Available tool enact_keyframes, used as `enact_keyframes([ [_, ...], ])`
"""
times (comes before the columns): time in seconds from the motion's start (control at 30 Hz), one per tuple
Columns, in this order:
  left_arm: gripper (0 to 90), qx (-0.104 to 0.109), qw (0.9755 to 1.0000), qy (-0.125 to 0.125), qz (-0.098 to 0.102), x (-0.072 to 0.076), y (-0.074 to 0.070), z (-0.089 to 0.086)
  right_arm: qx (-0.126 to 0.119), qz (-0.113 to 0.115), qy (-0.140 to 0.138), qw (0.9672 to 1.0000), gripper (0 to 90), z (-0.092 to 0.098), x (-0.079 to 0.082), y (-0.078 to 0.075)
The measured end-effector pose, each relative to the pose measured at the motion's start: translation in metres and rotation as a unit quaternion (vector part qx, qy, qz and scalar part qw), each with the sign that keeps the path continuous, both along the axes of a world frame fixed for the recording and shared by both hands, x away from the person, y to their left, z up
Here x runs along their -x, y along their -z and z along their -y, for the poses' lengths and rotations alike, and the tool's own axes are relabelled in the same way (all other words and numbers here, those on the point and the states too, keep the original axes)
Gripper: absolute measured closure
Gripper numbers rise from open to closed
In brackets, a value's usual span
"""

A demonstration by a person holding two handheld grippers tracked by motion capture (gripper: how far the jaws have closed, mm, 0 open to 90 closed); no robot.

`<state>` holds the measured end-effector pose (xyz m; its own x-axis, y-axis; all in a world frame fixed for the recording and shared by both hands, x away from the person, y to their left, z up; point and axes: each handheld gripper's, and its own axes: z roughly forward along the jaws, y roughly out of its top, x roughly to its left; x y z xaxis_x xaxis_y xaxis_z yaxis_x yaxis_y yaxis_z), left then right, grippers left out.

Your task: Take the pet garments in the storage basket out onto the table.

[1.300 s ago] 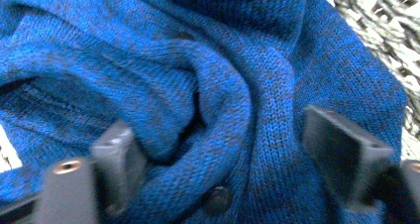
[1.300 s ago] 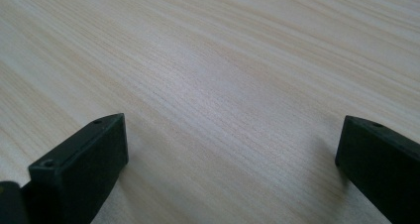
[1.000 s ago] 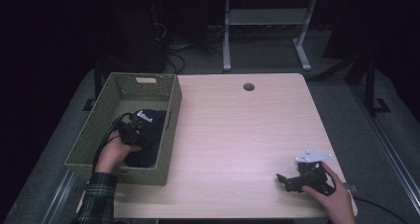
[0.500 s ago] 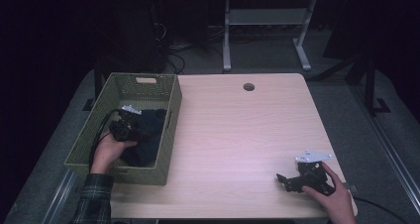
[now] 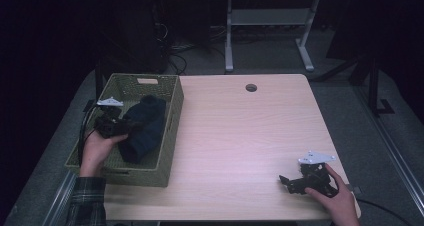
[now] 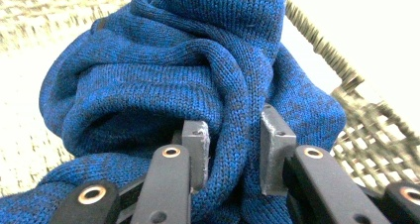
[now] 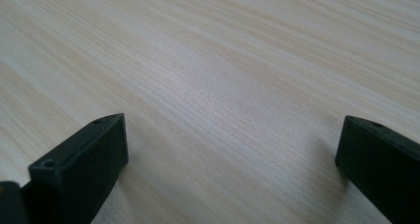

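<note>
A dark blue knitted garment (image 5: 146, 127) lies in the green woven basket (image 5: 173, 113) at the table's left. My left gripper (image 5: 121, 127) is over the basket's left half and is shut on a fold of the garment. In the left gripper view the knit (image 6: 148, 85) bunches up ahead, and a thick fold is pinched between the two pads of the gripper (image 6: 233, 149). My right gripper (image 5: 287, 181) rests on the table near the front right corner. It is open, with bare wood between its jaws (image 7: 233, 154).
The light wooden table (image 5: 250, 136) has a round cable hole (image 5: 251, 87) near its far edge. A desk frame and cables stand on the dark floor beyond. The basket's wicker wall (image 6: 346, 85) rises right of the garment.
My left hand has risen and shifted toward the basket's left side, pulling the blue garment up with it. The right gripper has stayed in place.
</note>
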<state>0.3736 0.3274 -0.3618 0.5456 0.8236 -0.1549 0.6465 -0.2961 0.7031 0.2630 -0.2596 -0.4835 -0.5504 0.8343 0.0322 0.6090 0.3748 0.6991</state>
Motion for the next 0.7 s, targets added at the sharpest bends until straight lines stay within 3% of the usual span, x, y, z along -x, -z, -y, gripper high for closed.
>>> enact_keyframes([
  [0.23,70.1,0.028,0.9991,-0.004,0.033,0.008,-0.019,-0.006,0.0,0.0,0.0,1.0,0.0,0.0,0.0,0.0],
  [0.5,70.1,0.066,0.9954,-0.002,0.069,0.016,-0.038,-0.012,0.0,0.0,0.0,1.0,0.0,0.0,0.0,0.0],
  [0.7,70.2,0.083,0.9924,0.007,0.09,0.017,-0.051,-0.009,0.0,0.0,0.0,1.0,0.0,0.0,0.0,0.0],
])
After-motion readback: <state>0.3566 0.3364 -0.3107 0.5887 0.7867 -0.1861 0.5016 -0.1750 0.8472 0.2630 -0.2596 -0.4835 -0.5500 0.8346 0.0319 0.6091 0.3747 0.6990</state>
